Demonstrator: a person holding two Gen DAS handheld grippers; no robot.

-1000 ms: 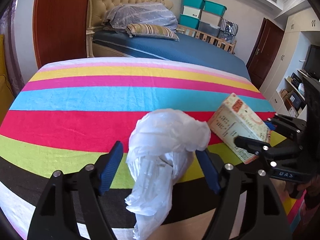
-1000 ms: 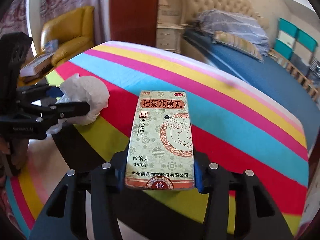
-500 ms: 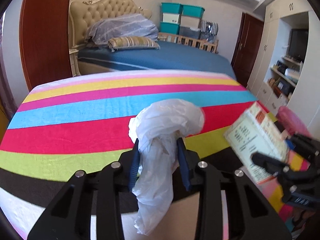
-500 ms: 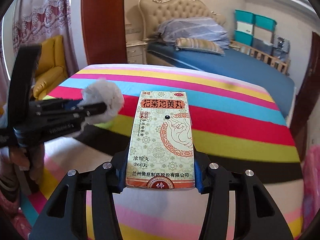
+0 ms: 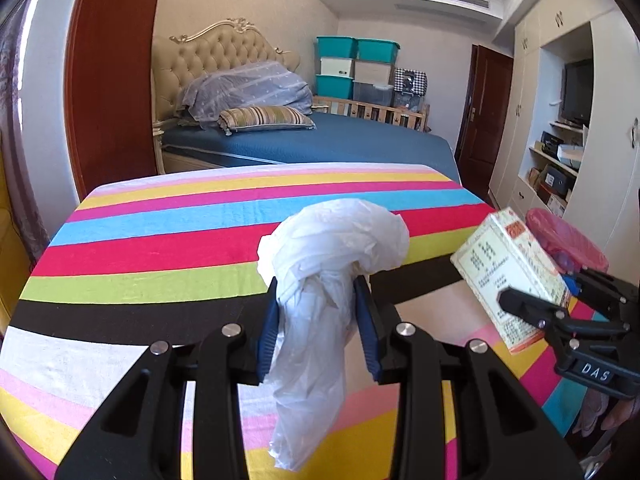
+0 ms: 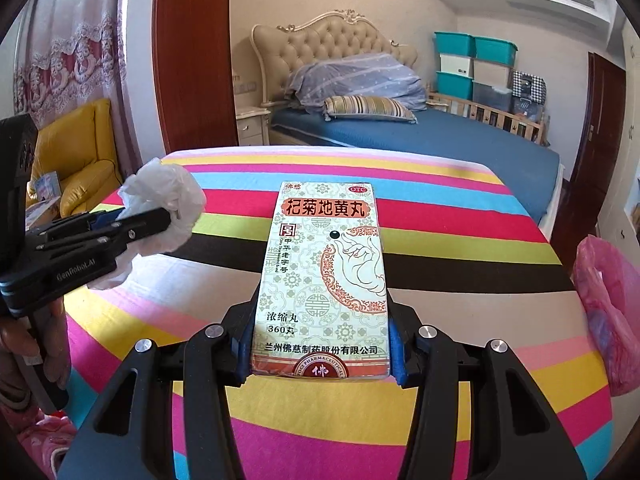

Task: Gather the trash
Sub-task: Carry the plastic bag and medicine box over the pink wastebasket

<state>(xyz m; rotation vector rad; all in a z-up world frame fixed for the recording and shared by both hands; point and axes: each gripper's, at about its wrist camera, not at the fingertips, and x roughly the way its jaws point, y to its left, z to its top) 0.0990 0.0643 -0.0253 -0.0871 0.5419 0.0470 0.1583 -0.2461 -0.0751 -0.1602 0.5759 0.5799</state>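
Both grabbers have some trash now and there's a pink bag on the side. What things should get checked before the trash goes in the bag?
1. Left gripper shut on the crumpled white plastic bag: ok.
2. Right gripper clamped on both sides of the medicine box: ok.
3. Striped cloth bare of more trash: ok in the part that shows.
4. Pink trash bag in sight, off to the right: ok.
5. Mouth of the pink trash bag open enough to drop things in: cannot tell, only part of it shows.
6. White bag's loose tail hangs free below the left gripper's pads and may snag: not ok.
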